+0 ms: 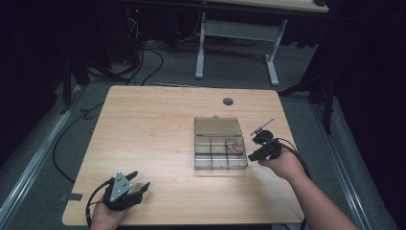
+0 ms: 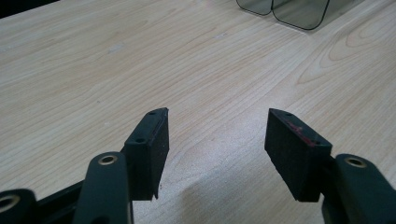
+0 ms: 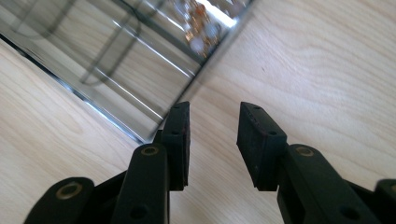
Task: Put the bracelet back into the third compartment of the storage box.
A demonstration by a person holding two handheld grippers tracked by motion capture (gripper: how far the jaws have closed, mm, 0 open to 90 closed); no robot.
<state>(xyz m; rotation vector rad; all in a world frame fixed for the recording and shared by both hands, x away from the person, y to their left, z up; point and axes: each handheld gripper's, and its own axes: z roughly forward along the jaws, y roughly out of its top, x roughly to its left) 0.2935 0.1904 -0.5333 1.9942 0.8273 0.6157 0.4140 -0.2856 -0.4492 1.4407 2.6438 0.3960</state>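
A clear plastic compartment box [image 1: 220,163] lies right of the table's middle, its lid [image 1: 218,126] laid open on the far side. One far-right compartment holds small reddish-gold pieces [image 1: 233,145]. My right gripper [image 1: 252,155] sits on the table at the box's right side, open with a modest gap and nothing in it. In the right gripper view that gripper [image 3: 214,112] points past the near corner of the box [image 3: 116,79], with the pieces [image 3: 201,23] glinting farther on. My left gripper [image 1: 140,184] rests near the front left edge, open wide and empty [image 2: 217,116].
The wooden table [image 1: 153,129] has a round cable hole [image 1: 228,101] near its far edge. Beyond it stand the white legs of another desk [image 1: 200,48], with cables on the floor. A corner of the box [image 2: 294,11] shows far ahead in the left gripper view.
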